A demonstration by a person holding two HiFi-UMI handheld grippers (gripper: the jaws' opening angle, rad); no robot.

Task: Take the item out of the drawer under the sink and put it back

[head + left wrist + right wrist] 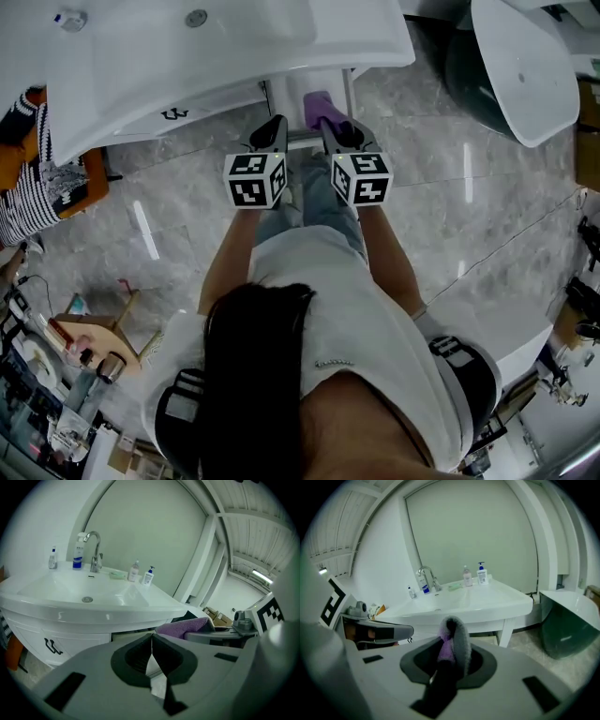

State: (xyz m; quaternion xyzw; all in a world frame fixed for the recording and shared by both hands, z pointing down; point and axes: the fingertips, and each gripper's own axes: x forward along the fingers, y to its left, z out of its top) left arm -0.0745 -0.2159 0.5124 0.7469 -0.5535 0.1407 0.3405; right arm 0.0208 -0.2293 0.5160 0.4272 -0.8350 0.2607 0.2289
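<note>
My right gripper [330, 124] is shut on a folded purple cloth [317, 105], held just in front of the space under the white sink [234, 47]. In the right gripper view the cloth [454, 639] sticks up between the jaws of that gripper [452, 656]. My left gripper [274, 126] hovers beside it, shut with nothing held; its jaws [151, 641] meet edge to edge. From the left gripper view the cloth [183, 626] shows to the right, in front of a dark gap under the sink [84, 603]. The drawer itself is not clearly visible.
A tap [95, 550] and several small bottles stand at the sink's back rim. A white cabinet door with a black handle [51, 645] sits below left. A white tub [525, 66] over a dark green bin [567, 634] stands to the right. Clutter lies at bottom left [56, 375].
</note>
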